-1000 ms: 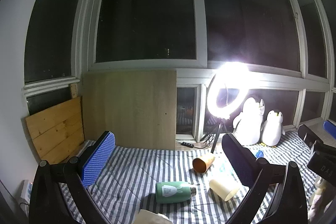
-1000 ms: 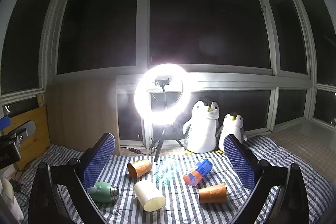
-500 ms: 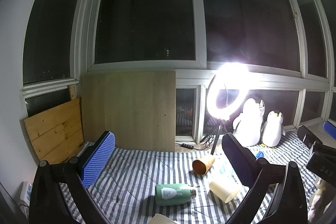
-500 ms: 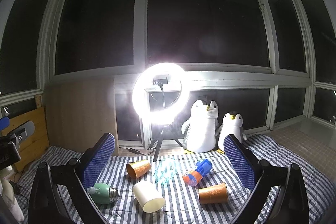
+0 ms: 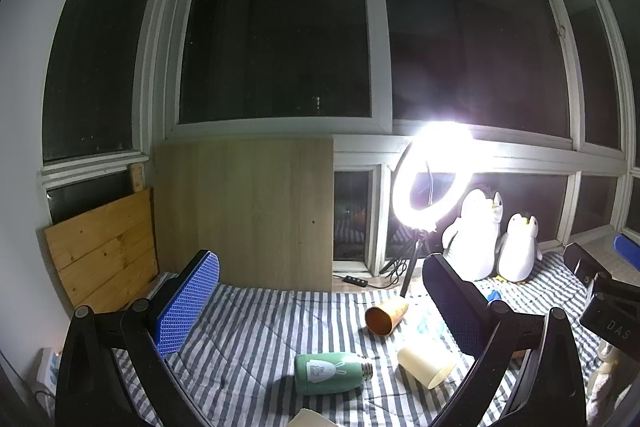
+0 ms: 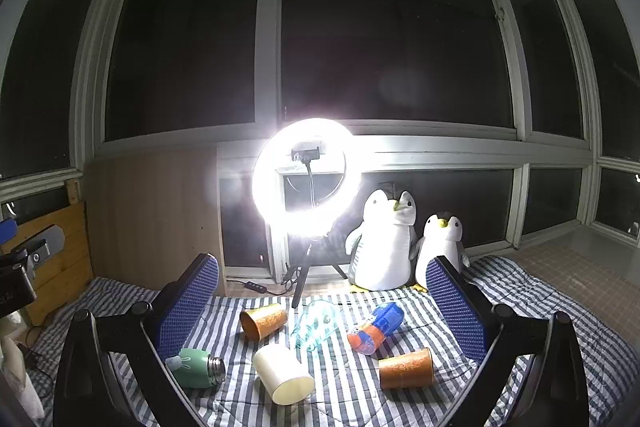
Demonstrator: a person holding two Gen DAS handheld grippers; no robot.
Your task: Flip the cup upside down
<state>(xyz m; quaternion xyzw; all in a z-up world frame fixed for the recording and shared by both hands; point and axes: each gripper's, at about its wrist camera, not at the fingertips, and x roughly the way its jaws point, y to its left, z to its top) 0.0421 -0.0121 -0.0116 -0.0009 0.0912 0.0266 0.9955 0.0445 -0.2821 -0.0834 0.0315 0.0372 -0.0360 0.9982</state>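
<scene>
Several cups lie on their sides on a striped blanket [image 6: 344, 387]: a cream cup [image 6: 283, 373], an orange cup [image 6: 264, 321] behind it, a second orange cup [image 6: 406, 368] at right, and a clear bluish cup [image 6: 316, 323]. The cream cup [image 5: 426, 365] and one orange cup [image 5: 386, 315] also show in the left wrist view. My right gripper [image 6: 322, 301] is open and empty, held above and before the cups. My left gripper [image 5: 320, 299] is open and empty, to the left of them.
A green bottle [image 6: 196, 367] and a blue-orange bottle [image 6: 376, 327] lie among the cups. A lit ring light [image 6: 306, 179] on a tripod and two plush penguins [image 6: 384, 243] stand behind. Wooden boards [image 5: 244, 211] lean at back left.
Both views have shifted slightly; the objects sit a little differently in frame. Nothing on the blanket has moved and both grippers stay open.
</scene>
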